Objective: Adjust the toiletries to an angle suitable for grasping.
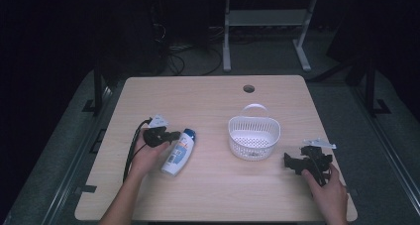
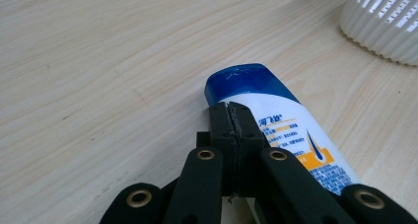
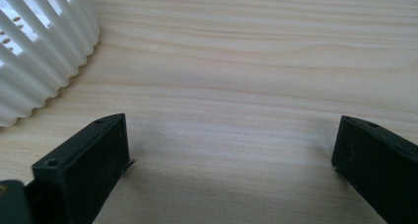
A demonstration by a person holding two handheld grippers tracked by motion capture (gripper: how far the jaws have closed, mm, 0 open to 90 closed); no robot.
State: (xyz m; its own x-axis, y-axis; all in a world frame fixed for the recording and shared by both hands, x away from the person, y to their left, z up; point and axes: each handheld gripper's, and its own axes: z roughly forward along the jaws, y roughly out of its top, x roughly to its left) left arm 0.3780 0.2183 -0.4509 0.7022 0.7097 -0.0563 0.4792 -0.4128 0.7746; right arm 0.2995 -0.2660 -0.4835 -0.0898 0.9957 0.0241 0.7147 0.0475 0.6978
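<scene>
High view shows one bottle, one basket, two claws on the worktop. Left claw is closed, empty, beside the bottle; right claw gapes.

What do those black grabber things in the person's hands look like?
Both are black two-jaw tongs, the left tongs and the right tongs. Each carries a grey three-cornered plate on top. A black cable trails from the left one. Brass-coloured rivets dot its linkage. The forearms are bare.
</scene>
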